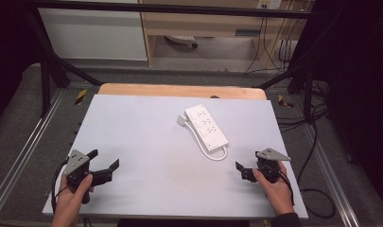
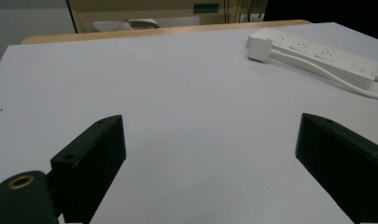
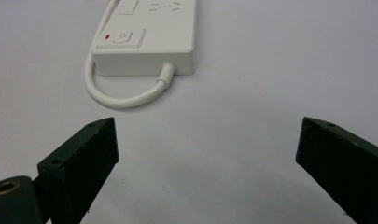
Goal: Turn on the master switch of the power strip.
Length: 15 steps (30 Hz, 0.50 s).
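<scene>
Right now the right tool gapes wide, empty, near the power strip's switch end; the left tool likewise gapes, well apart. Strip lies diagonally mid-surface, its plug beside the far end.

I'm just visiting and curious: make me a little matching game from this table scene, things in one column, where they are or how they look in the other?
Things:
1. power strip
2. plug
3. left claw
4. right claw

Descriptions:
A. open, at the table's near right corner
B. white, lying aslant mid-table
C. open, at the table's near left corner
D. lies beside the strip's far end

Pairs: 1-B, 2-D, 3-C, 4-A
</scene>
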Each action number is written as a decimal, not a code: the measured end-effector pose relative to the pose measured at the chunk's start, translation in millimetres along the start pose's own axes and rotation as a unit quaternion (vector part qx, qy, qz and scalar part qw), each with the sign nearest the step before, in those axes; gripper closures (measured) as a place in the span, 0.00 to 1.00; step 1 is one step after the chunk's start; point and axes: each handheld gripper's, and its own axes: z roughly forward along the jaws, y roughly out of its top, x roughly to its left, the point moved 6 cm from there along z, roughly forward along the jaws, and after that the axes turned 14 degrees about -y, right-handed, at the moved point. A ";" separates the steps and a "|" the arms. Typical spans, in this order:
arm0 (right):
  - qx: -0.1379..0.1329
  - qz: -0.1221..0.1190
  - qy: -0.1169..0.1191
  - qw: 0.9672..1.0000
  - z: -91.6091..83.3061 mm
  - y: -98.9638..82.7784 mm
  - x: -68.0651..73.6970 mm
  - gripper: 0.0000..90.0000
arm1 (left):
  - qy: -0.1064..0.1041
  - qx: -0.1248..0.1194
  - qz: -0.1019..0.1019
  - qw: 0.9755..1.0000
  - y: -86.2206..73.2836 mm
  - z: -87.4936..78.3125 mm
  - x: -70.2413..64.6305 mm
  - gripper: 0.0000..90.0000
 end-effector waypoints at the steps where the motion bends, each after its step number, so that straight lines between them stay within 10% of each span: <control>1: 0.002 0.000 0.002 1.000 0.3 0.1 1.2 0.07 | 0.000 0.000 0.000 1.000 0.4 -0.5 0.7 0.09; 15: -0.037 0.030 0.005 0.999 -14.0 16.1 -3.1 0.03 | 0.005 -0.006 -0.008 1.000 2.1 -2.2 2.2 0.09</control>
